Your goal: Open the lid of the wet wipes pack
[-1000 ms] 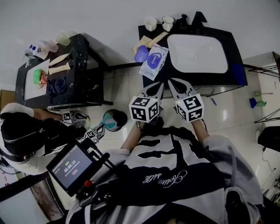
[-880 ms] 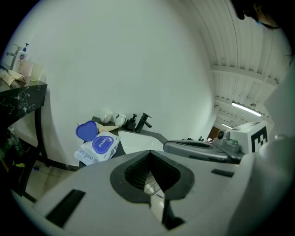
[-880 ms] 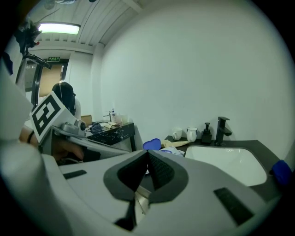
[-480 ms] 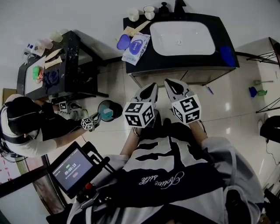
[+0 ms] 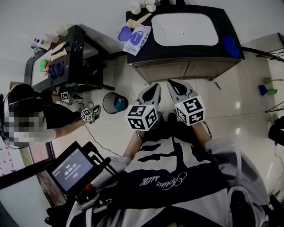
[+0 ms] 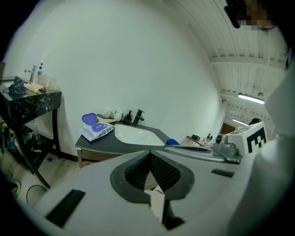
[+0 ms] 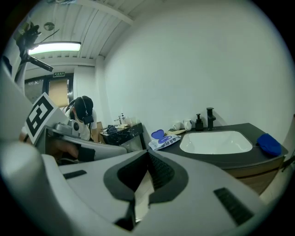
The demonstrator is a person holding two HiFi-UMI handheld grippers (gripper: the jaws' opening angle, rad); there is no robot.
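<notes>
The wet wipes pack (image 5: 137,37) lies at the left end of the black sink counter (image 5: 186,52), and its blue lid (image 5: 124,33) stands flipped up on the pack's left side. The pack shows again in the left gripper view (image 6: 97,131) and in the right gripper view (image 7: 165,140). Both grippers hang over the floor in front of the counter, well short of the pack. My left gripper (image 5: 155,87) is shut with nothing in it. My right gripper (image 5: 171,83) is shut and empty too.
A white basin (image 5: 184,30) fills the counter's middle, with cups (image 5: 142,6) behind and a blue cloth (image 5: 230,45) at its right. A cluttered black side table (image 5: 60,62) stands left, a bin (image 5: 114,103) below it. Another person (image 5: 31,119) holds grippers there.
The counter and the pack have slid upward and farther off in the head view, as the wearer backs away. Both grippers stay shut, side by side.
</notes>
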